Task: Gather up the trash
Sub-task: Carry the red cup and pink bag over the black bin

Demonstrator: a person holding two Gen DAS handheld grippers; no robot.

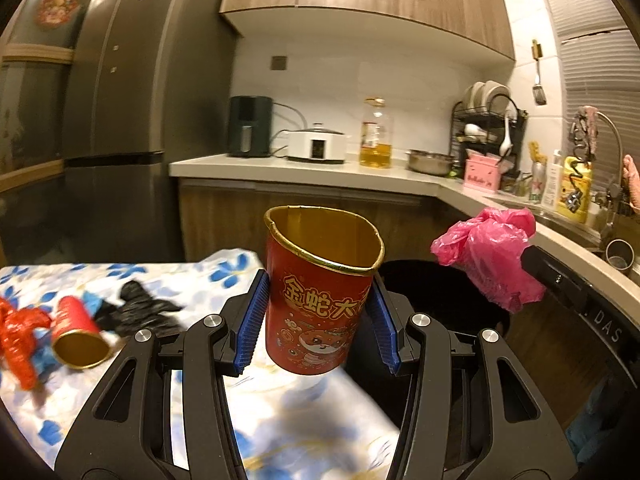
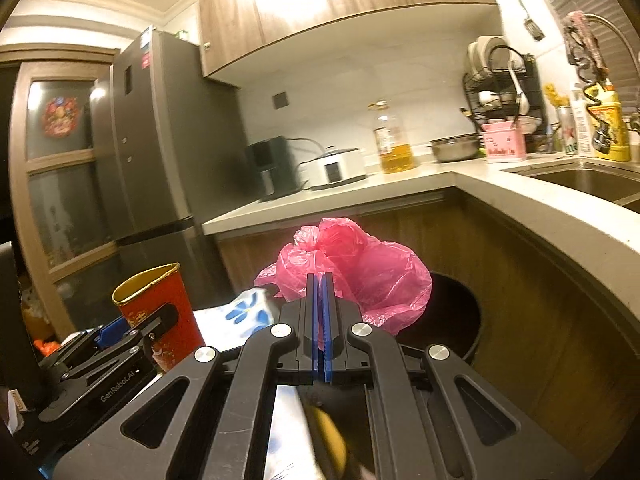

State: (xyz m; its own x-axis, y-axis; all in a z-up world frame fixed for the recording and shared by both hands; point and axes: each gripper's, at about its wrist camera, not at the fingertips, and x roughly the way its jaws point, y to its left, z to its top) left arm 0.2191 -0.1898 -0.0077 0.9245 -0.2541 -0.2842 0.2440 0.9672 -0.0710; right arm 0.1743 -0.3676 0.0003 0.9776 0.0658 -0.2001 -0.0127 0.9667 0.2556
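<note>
- Left gripper (image 1: 316, 320) is grasping the red paper cup (image 1: 320, 292) across its lower wall, blue fingers (image 1: 251, 322) pressing at 9 and 3 o'clock of the body; the cup is being held upright, clear of the floral-cloth worktop (image 1: 120, 392).
- The cup's gold rim is looking dented out of round (thin card, light, crushing easily), so a mid-wall hold with gentle pressure seems right; the rim itself would probably fold.
- Right gripper (image 2: 319, 320) is clenched, fingers pinching a fold of the crumpled pink plastic bag (image 2: 352, 268); the bag is bulging beyond the tips toward 12 o'clock.
- The bag is reading as soft, nearly weightless and slick; a bunched fold looks safer to pinch than a single layer.
- The black bin (image 2: 452, 320) is sitting on the floor at 2 o'clock of the bag, below the counter (image 2: 520, 204); both items are hanging near it.
- Still lying on the worktop at 9 o'clock of the held cup: a second red cup (image 1: 76, 336) tipped on its side, a black bag (image 1: 136, 312), a red wrapper (image 1: 20, 340) (all blurred).
</note>
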